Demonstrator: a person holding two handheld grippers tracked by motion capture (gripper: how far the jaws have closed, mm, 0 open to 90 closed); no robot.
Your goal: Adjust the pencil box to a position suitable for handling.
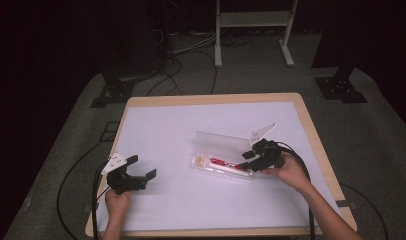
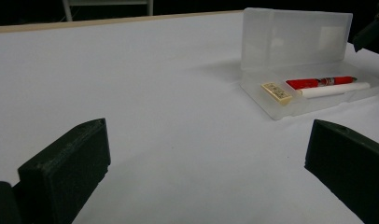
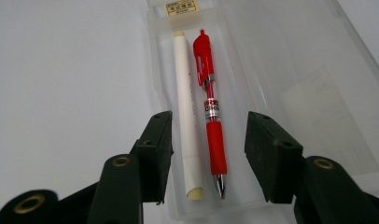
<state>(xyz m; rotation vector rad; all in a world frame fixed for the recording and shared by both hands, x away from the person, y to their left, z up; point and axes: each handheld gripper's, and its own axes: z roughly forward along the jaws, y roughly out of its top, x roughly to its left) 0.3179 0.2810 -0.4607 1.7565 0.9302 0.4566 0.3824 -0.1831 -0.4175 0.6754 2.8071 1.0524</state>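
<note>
A clear plastic pencil case (image 1: 203,167) lies open on the white table, its lid (image 1: 218,140) standing up behind it. Inside lie a red pen (image 3: 212,116), a white stick (image 3: 187,116) and a small beige eraser (image 2: 276,92). My right gripper (image 3: 208,140) hovers over the case's right end, open, its jaws on either side of the pen and the stick without touching them. My left gripper (image 1: 141,167) rests near the table's front left, open and with nothing between its jaws, pointed toward the case (image 2: 313,107).
The white tabletop (image 1: 191,120) has a wooden rim and stands on a grey floor mat. Black cables trail from both grippers over the front edge. A white frame and dark stands are on the floor behind the table.
</note>
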